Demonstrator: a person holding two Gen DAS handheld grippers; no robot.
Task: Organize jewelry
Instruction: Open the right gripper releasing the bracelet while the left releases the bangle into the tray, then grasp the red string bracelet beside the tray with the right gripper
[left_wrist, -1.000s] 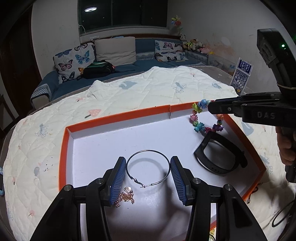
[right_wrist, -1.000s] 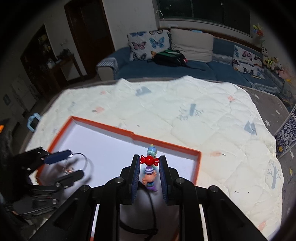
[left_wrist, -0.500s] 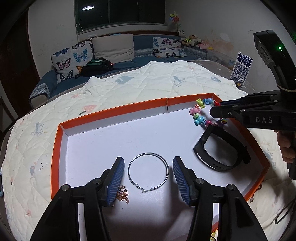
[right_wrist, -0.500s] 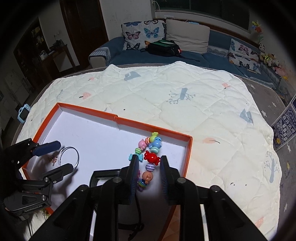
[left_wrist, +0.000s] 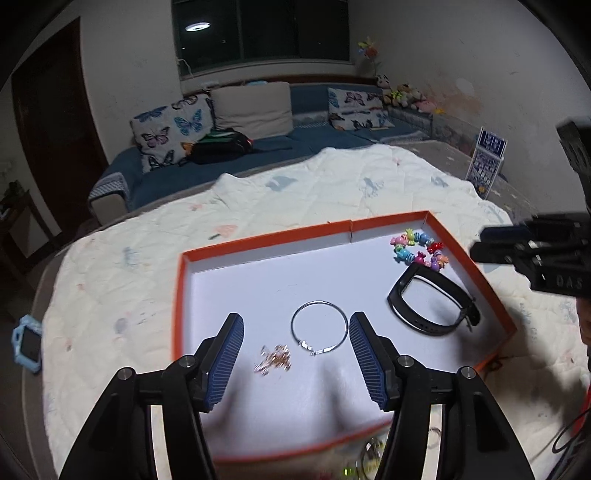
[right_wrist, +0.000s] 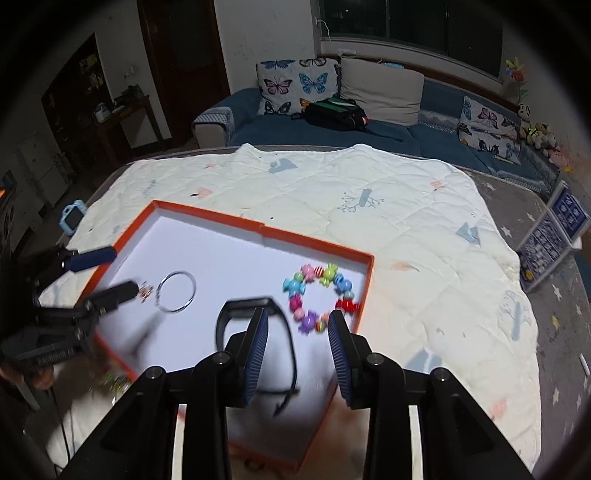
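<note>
Orange tray (left_wrist: 476, 275) – hoop (left_wrist: 319, 326), beads (left_wrist: 417, 247), band (left_wrist: 432, 302)

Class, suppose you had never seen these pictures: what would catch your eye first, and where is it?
The orange-rimmed tray on the pale quilt stands out first. In its far right corner lies the bright candy-bead bracelet, with a black wristband beside it. Nearer the left gripper lie a thin silver hoop and a small gold chain.
</note>
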